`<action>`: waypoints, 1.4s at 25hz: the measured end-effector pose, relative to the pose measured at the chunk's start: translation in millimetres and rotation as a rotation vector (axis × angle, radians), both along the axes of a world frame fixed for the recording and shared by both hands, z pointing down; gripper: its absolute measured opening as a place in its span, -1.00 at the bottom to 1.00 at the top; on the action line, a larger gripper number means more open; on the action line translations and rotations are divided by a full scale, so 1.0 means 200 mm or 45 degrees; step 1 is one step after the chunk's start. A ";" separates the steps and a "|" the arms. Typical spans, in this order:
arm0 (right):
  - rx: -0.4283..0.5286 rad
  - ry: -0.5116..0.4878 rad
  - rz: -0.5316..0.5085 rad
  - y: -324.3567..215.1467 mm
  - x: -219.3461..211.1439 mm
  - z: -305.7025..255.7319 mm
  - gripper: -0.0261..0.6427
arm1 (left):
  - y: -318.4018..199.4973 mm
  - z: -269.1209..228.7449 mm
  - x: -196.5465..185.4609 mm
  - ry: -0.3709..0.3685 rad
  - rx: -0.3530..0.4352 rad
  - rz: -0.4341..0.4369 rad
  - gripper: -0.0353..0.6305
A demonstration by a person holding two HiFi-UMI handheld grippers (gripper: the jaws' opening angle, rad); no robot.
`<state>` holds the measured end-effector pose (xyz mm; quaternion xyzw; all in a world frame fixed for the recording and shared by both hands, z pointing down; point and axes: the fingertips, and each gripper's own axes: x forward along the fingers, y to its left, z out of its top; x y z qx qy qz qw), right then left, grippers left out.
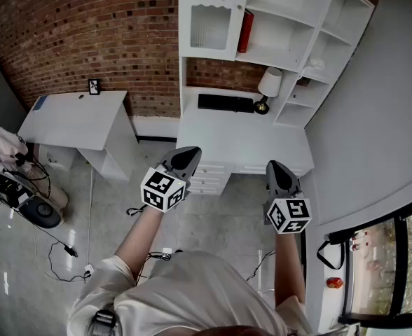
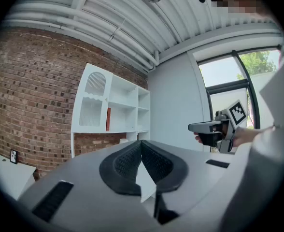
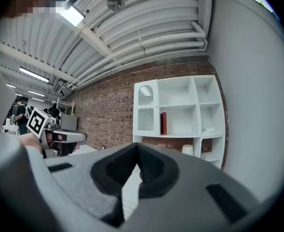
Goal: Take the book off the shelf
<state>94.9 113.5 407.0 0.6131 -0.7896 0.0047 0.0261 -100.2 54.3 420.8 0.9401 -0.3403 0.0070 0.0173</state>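
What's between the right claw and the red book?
In the head view, the white desk and its lamp lie between the right claw and the red book.

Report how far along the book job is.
Done: nothing yet; the red book stands upright on the white shelf. In hand: the left gripper and right gripper, both shut and empty, are well short of it. Left: reach, grip the book, pull it out.

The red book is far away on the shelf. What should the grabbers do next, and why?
Probably step closer, reaching the right gripper toward the red book and opening its jaws on the way. The book stands upright in the white shelf, well beyond that gripper. The jaws are shut together on nothing, so they could not take the book yet.
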 end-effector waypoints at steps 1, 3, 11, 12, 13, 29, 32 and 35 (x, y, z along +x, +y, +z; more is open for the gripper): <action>0.004 -0.002 0.002 0.01 0.00 0.00 -0.92 | 0.01 0.01 0.00 -0.001 -0.001 0.001 -0.91; 0.014 -0.001 0.004 0.03 -0.01 0.01 -0.92 | 0.03 0.01 -0.01 0.001 -0.001 0.002 -0.91; 0.031 -0.003 0.001 0.02 -0.05 -0.01 -0.92 | 0.03 0.00 -0.03 0.014 -0.003 -0.007 -0.91; 0.033 -0.005 0.000 0.02 -0.05 -0.01 -0.92 | 0.03 0.00 -0.04 0.015 -0.006 -0.007 -0.91; 0.036 -0.009 -0.003 0.02 -0.05 -0.02 -0.92 | 0.03 0.01 -0.04 0.015 -0.008 -0.007 -0.91; 0.044 -0.068 0.013 0.02 0.01 -0.01 -0.87 | 0.03 0.05 -0.01 0.021 -0.041 -0.024 -0.91; 0.032 -0.069 0.000 0.02 0.01 0.00 -0.82 | 0.04 0.06 0.00 0.021 -0.045 -0.026 -0.91; 0.020 -0.092 -0.010 0.02 0.03 0.01 -0.77 | 0.06 0.07 0.02 0.016 -0.050 -0.030 -0.91</action>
